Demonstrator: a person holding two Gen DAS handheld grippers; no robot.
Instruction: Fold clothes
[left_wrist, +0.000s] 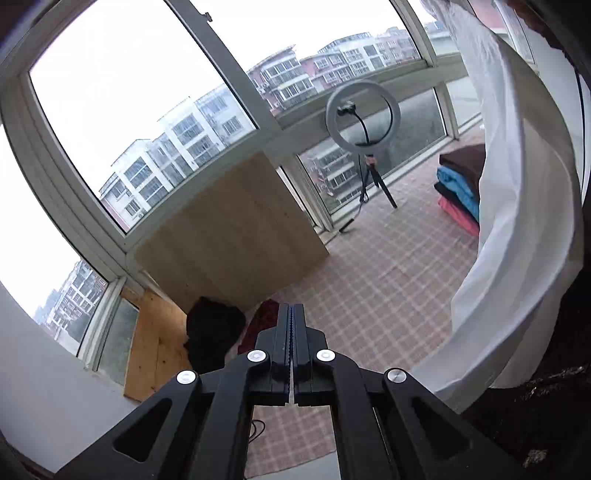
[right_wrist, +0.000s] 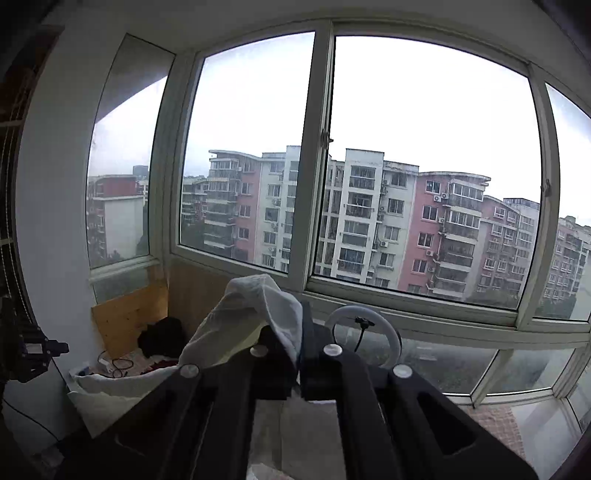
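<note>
A white garment (left_wrist: 517, 221) hangs in a long drape down the right side of the left wrist view, lifted off the floor. My left gripper (left_wrist: 291, 310) is shut, its toothed fingers pressed together with nothing between them, left of the hanging cloth. In the right wrist view my right gripper (right_wrist: 300, 317) is shut on an upper edge of the white garment (right_wrist: 258, 306). The cloth bunches over the left finger and hides its tip, and more white fabric hangs below the gripper.
A checked mat (left_wrist: 369, 288) covers the floor. A stack of folded clothes (left_wrist: 461, 184) lies by the window, beside a ring light on a tripod (left_wrist: 363, 110). A wooden board (left_wrist: 232, 229) leans on the window wall, with dark clothes (left_wrist: 214, 328) and a red garment (left_wrist: 264, 317) at its foot.
</note>
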